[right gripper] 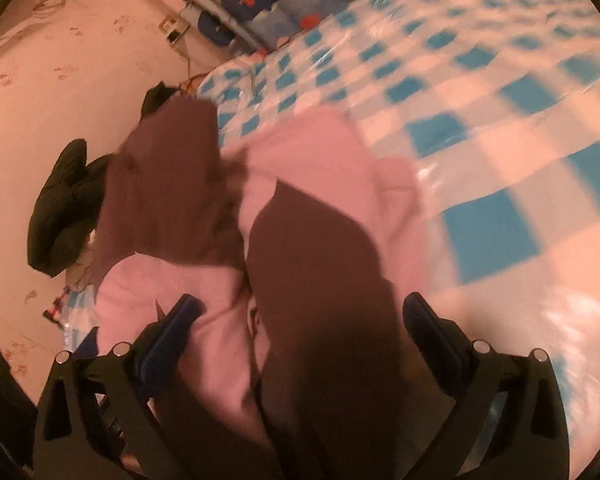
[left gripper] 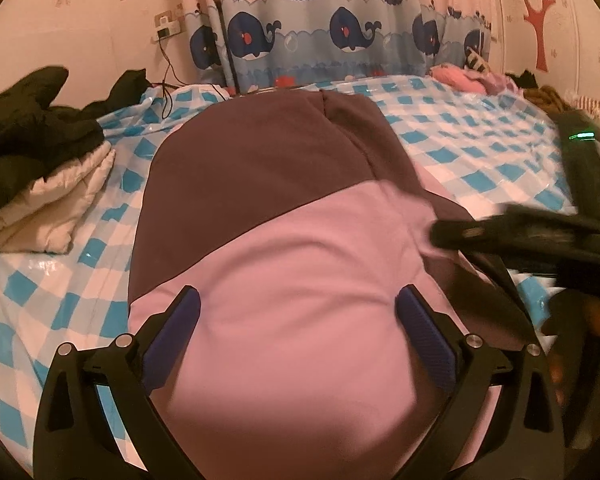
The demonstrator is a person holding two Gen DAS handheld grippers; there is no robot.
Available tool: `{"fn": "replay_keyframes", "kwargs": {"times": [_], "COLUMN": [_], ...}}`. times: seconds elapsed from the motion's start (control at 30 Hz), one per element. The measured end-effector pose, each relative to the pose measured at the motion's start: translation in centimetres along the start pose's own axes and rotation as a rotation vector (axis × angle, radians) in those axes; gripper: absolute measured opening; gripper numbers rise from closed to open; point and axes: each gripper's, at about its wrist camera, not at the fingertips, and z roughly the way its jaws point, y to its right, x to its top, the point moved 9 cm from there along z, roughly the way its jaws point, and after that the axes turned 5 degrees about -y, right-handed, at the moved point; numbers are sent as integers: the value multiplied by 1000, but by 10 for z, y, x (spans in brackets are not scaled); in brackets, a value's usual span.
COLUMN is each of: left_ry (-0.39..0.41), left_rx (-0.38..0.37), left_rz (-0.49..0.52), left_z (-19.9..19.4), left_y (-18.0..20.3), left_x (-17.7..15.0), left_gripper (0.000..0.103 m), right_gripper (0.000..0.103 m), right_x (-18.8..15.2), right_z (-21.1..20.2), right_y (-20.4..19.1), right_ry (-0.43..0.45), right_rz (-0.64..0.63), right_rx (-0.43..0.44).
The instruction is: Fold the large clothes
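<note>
Pink-and-brown top [left gripper: 284, 264] lies flat on checked bed sheet [left gripper: 480, 148]. Looks soft, floppy, thick, a bit heavy; will sag and bunch. Best pinch at edge or corner. Left gripper [left gripper: 298, 312] wide open, holds nothing. Right gripper [right gripper: 300, 320] wide open over bunched cloth, holds nothing.

A child's bedroom at home — a bed [left gripper: 480, 136] in blue-checked cover, whale-print curtain [left gripper: 340, 32], piled clothes [left gripper: 32, 136].

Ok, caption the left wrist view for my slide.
Open left gripper over a pink-and-brown garment on the checkered bed cover.
</note>
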Motion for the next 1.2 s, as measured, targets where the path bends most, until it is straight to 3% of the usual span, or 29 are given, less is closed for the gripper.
{"fn": "replay_keyframes", "kwargs": {"times": [0.07, 0.1, 0.17, 0.27, 0.3, 0.43, 0.6, 0.83, 1.03, 1.2], "left_ry": [-3, -4, -13, -58, -68, -131, -226, -275, -300, -326], "left_rx": [-21, -28, -29, -4, -12, -45, -56, -8, -24, -40], "left_rz": [-23, -31, -31, 12, 3, -82, -183, -127, -102, -95], "left_z": [-1, 0, 1, -5, -11, -35, -61, -91, -104, -112], "left_y": [-6, -7, -8, -2, -1, -11, -32, -38, -36, -33], "left_x": [-1, -1, 0, -5, -6, -20, -41, -55, -57, -60], "left_gripper": [94, 94, 95, 95, 95, 95, 95, 95, 95, 95], "right_gripper": [97, 97, 97, 97, 97, 97, 97, 97, 97, 97], "right_x": [-9, -19, -45, -56, -53, -42, -51, -72, -83, -91], "right_z": [-33, -43, -24, -3, -9, -49, -96, -126, -119, -119], "right_y": [-11, -13, -1, 17, 15, -17, -48, -88, -91, -89], "right_ry": [83, 107, 16, -68, -81, -37, -32, -87, -179, -199], "right_rz": [-59, -91, -115, -25, -14, -164, -244, -336, -322, -344], "right_rx": [10, -27, -124, -14, -31, -176, -233, -241, -237, -280]}}
